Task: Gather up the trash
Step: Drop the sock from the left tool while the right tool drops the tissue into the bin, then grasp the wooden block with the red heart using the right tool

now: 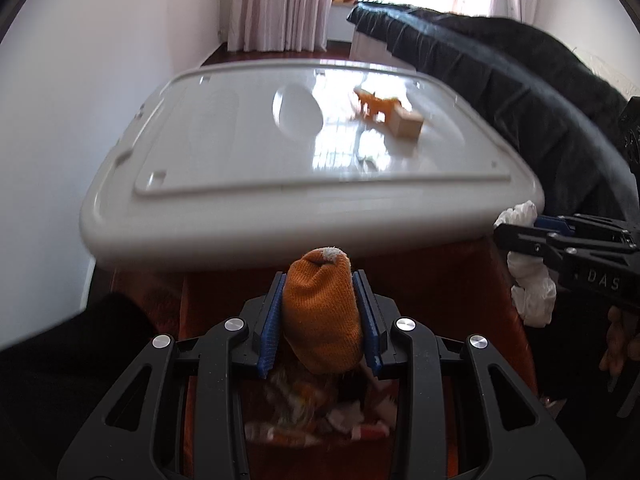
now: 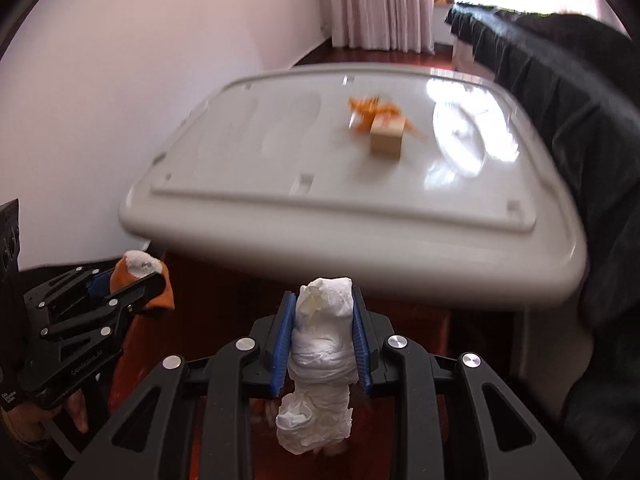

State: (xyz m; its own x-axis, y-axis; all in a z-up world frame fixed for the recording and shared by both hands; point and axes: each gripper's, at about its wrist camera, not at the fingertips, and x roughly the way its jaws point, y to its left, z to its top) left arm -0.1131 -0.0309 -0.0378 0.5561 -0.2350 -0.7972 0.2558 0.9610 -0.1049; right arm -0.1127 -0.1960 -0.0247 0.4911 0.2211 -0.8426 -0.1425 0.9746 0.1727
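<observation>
My left gripper [image 1: 320,280] is shut on an orange knitted sock [image 1: 320,320] with a white tip, held just off the near edge of the white table. Under it lies a blurred heap of wrappers and scraps [image 1: 320,412] on a red-brown ground. My right gripper [image 2: 323,296] is shut on a wad of crumpled white tissue [image 2: 320,360], which hangs down below the pads. Each wrist view shows the other tool. The right gripper [image 1: 516,236] with the tissue [image 1: 534,300] is at the right. The left gripper [image 2: 132,284] with the sock [image 2: 160,296] is at the left.
A white plastic tabletop [image 1: 240,160] fills the middle and bears an orange toy animal [image 1: 378,106] and a wooden block [image 1: 406,122]. A dark cloth [image 1: 520,100] drapes over furniture at the right. A white wall stands at the left, with curtains behind. A hand [image 1: 620,344] holds the right tool.
</observation>
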